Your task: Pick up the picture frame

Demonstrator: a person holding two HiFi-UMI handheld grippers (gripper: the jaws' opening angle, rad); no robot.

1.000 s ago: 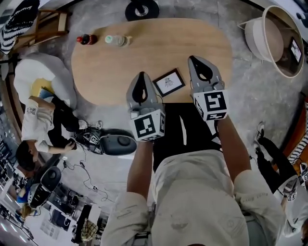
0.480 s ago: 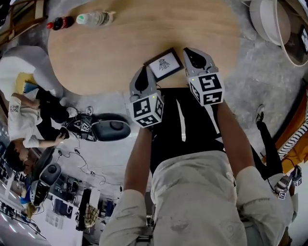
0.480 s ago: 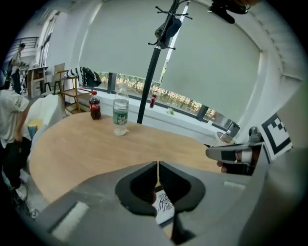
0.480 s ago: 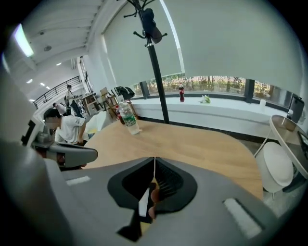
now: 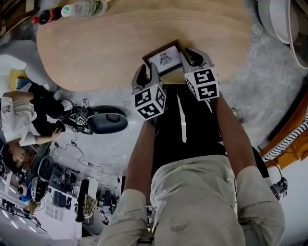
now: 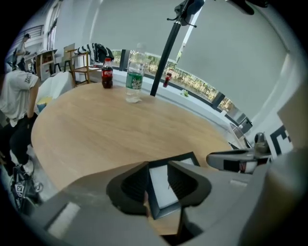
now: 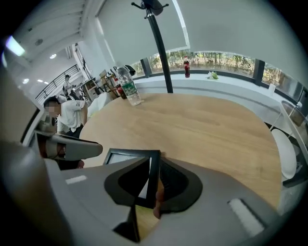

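Note:
A small black picture frame (image 5: 164, 58) with a white print lies flat near the front edge of the oval wooden table (image 5: 106, 43). My left gripper (image 5: 148, 72) is at the frame's near left corner. Its jaws have just been opening and now stand open, with that corner of the frame (image 6: 163, 187) between them, in the left gripper (image 6: 159, 170) view. My right gripper (image 5: 193, 56) is at the frame's right side. Its jaws straddle the frame's right edge (image 7: 153, 178), open, with a gap on the left side, in the right gripper (image 7: 153, 166) view.
A cola bottle (image 5: 47, 15) and a clear water bottle (image 5: 84, 8) stand at the table's far left. A person (image 5: 19, 120) sits on the floor to the left beside a black case (image 5: 103, 122). A white round chair (image 5: 284, 19) stands at the top right.
Both grippers have come down and forward onto the frame, one on each side. The left gripper's jaws, shut before, have spread open around the frame's corner.

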